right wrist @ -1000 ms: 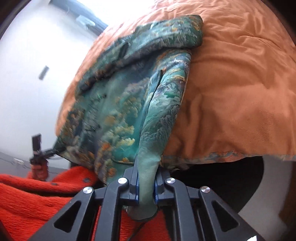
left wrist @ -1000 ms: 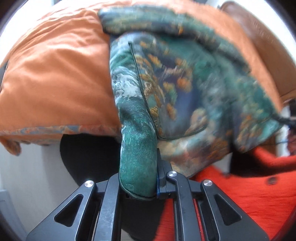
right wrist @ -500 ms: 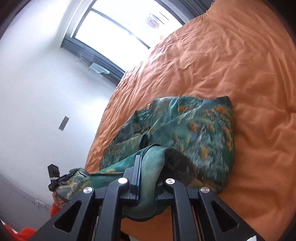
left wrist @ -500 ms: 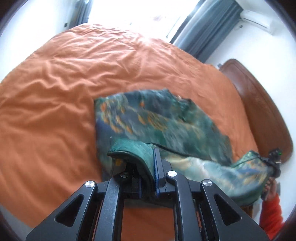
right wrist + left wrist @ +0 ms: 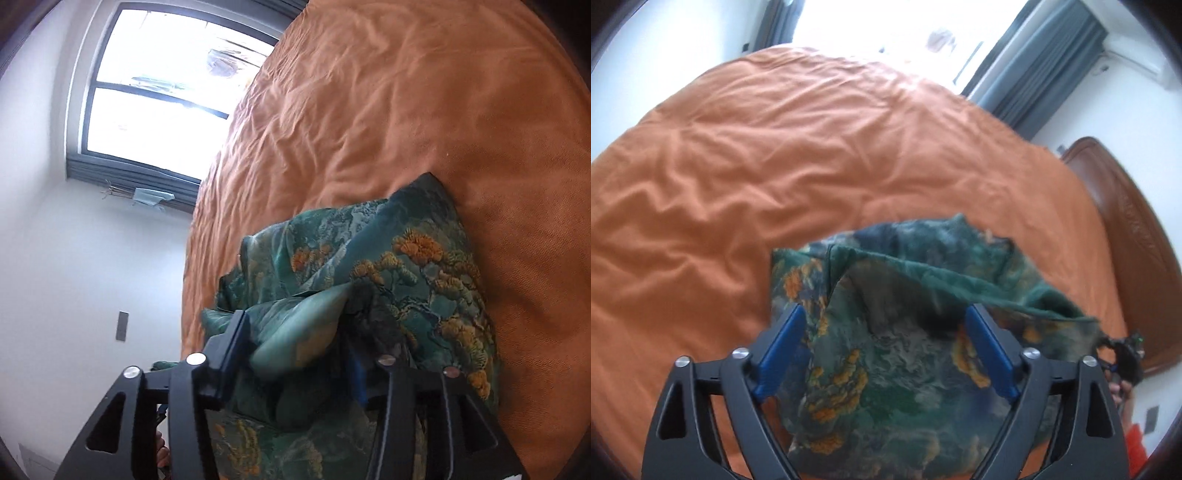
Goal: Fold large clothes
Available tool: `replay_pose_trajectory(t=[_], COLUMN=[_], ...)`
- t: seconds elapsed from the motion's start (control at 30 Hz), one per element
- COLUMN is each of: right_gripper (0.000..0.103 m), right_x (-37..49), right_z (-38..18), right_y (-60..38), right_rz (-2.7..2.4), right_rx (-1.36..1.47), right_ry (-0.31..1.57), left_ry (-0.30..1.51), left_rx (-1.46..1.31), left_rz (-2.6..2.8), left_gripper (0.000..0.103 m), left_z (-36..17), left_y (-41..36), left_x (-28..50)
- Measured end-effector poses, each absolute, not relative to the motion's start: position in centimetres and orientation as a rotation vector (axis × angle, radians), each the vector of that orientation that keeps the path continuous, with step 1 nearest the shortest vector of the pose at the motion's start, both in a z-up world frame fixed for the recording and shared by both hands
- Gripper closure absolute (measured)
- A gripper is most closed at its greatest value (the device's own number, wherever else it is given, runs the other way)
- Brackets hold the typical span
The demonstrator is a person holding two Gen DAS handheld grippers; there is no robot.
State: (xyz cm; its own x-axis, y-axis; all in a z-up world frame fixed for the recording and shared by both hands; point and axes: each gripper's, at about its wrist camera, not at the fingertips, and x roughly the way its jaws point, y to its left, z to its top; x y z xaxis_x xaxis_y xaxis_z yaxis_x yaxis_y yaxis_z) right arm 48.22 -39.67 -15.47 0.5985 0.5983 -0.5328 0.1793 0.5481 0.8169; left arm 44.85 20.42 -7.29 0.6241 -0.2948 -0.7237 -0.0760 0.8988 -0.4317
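Item: green patterned garment (image 5: 897, 354) lying folded on the orange bed (image 5: 775, 155); our left gripper (image 5: 886, 354) and right gripper (image 5: 295, 354) jaws spread wide, holding nothing; we advise withdrawing upward, clear of the layers.

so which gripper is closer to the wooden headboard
Right. The right gripper sits at the far corner of the garment, just before the headboard in the left wrist view. The left gripper is open over the other end, farther along the bed.
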Motion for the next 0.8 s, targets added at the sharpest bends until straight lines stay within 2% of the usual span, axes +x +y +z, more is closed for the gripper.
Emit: replay_pose_trajectory(t=[0.03,0.07,0.17,0.3,0.37,0.4,0.43,0.47,0.5,0.53,0.57,0.8], right_gripper=[0.037,0.034,0.033,0.033,0.033,0.033,0.034,0.06,0.076,0.087,0.09,0.092], right_x=[47.9,47.8,47.5,48.3,48.6,48.9,49.0,48.6,48.5,48.3,47.7,45.8], right_z=[-14.7,-14.0,-12.5,-12.8,-13.8,-14.2,-14.6,-14.9,-15.0,-14.6,-13.7,-5.3], right_y=[-40.1,-40.4,-40.2,-36.5,-35.2,-34.5,-34.2,-34.2,-34.2,-34.2,-34.1,-30.6], right_rz=[0.286,0.281,0.281,0.223,0.201,0.18,0.165,0.151,0.136,0.12,0.098,0.036], right_rx=[0.976,0.959,0.827,0.456,0.37,0.345,0.334,0.338,0.344,0.332,0.294,-0.009], right_ry=[0.907,0.891,0.905,1.008,1.033,1.036,1.041,1.044,1.043,1.034,1.008,0.687], left_ry=[0.887,0.884,0.915,1.01,1.038,1.054,1.075,1.072,1.062,1.048,1.022,0.712], left_rx=[-0.446,-0.433,-0.309,-0.188,-0.151,-0.148,-0.158,-0.151,-0.141,-0.147,-0.153,-0.105], left_rz=[-0.151,-0.169,-0.178,-0.144,-0.109,-0.096,-0.078,-0.038,-0.008,0.004,0.015,0.052], left_gripper=[0.01,0.009,0.007,0.007,0.017,0.034,0.057,0.074,0.09,0.093,0.094,0.094], left_z=[-7.0,-6.9,-8.0,-11.5,-13.1,-13.8,-14.3,-14.4,-14.1,-13.5,-12.6,-4.3], left_y=[20.8,21.1,20.4,17.5,16.0,15.5,15.2,15.0,15.0,15.1,15.4,15.0], left_x=[44.6,44.3,44.1,46.3,47.7,48.3,48.7,48.8,48.6,48.2,47.6,45.0])
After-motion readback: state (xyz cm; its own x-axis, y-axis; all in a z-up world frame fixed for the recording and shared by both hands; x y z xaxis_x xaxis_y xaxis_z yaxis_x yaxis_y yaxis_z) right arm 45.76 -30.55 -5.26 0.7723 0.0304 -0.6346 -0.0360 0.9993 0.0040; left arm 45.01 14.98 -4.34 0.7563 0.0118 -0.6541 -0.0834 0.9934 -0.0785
